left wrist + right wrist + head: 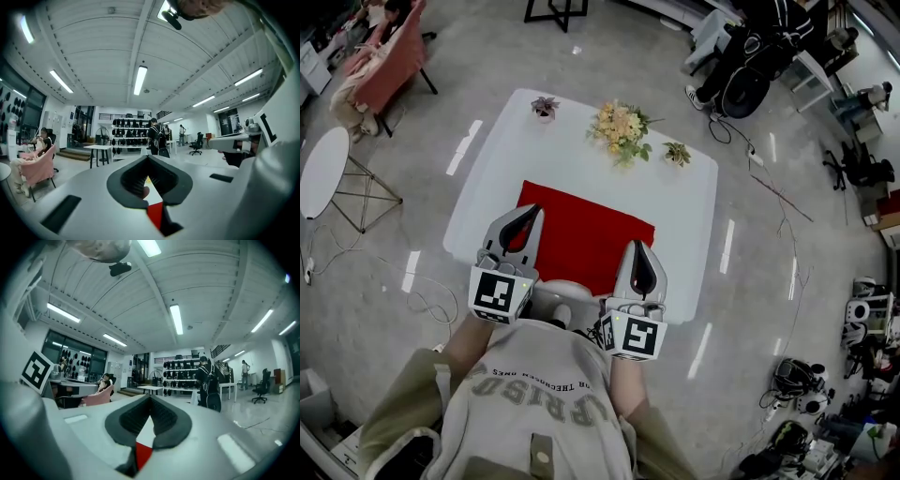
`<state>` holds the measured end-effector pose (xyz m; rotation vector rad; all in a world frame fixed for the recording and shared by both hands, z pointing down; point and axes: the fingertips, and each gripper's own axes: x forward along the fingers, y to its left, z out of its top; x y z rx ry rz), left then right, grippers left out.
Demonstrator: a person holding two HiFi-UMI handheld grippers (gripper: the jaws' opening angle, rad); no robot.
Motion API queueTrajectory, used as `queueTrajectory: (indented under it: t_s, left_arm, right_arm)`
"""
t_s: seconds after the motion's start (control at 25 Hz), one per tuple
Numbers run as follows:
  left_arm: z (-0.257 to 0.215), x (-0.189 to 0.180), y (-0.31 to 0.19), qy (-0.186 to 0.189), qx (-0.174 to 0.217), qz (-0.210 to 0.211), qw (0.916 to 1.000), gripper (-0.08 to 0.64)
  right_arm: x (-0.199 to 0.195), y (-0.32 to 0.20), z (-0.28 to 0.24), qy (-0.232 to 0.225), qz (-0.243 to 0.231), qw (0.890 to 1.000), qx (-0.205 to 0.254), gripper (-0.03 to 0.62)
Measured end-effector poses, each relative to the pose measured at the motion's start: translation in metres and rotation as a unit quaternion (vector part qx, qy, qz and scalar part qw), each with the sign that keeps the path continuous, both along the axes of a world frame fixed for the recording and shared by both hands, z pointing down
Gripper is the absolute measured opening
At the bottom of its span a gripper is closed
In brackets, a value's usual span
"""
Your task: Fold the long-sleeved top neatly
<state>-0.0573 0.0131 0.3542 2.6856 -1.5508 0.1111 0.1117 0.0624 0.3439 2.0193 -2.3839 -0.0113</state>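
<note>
the red long-sleeved top [581,234] lies flat as a folded rectangle on the near half of the white bench [689,202], its edges roughly parallel to the bench's edges. bare white surface shows beside the top's left, far and right edges. its near edge is hidden behind the tongs.

the left tongs [530,208] [149,156] and right tongs [639,247] [150,397] are held side by side above the bench's near edge, pointing level across the room. both have their tips pressed together with nothing held. only a sliver of red cloth and white bench shows below each pair.

along the bench's far edge stand a small potted plant [545,106] at the left, a bouquet [621,128] in the middle and a small green plant [678,153] towards the right, all well apart from the top.

glossy grey floor [497,56] lies open round the bench. a round side table [321,173] and a pink chair [389,66] stand off the bench's left side, and cables [783,197] trail off its right. beyond the bench's far side are shelves of dark bags [129,133] and a standing person [153,137].
</note>
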Motion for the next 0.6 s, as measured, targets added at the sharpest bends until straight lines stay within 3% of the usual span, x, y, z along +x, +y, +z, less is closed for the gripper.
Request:
queueTrajectory:
  t_s: [0.2,0.6]
  left_arm:
    - [-0.009,0.002,0.005,0.006,0.01,0.013,0.9998,0.012]
    - [-0.027,0.006,0.007,0.017,0.038,0.023,0.9989,0.011]
  right_arm:
    - [-0.011,0.005,-0.011,0.033,-0.016,0.999,0.014,0.002]
    - [-0.016,0.011,-0.032,0.051,-0.008,0.998,0.046,0.002]
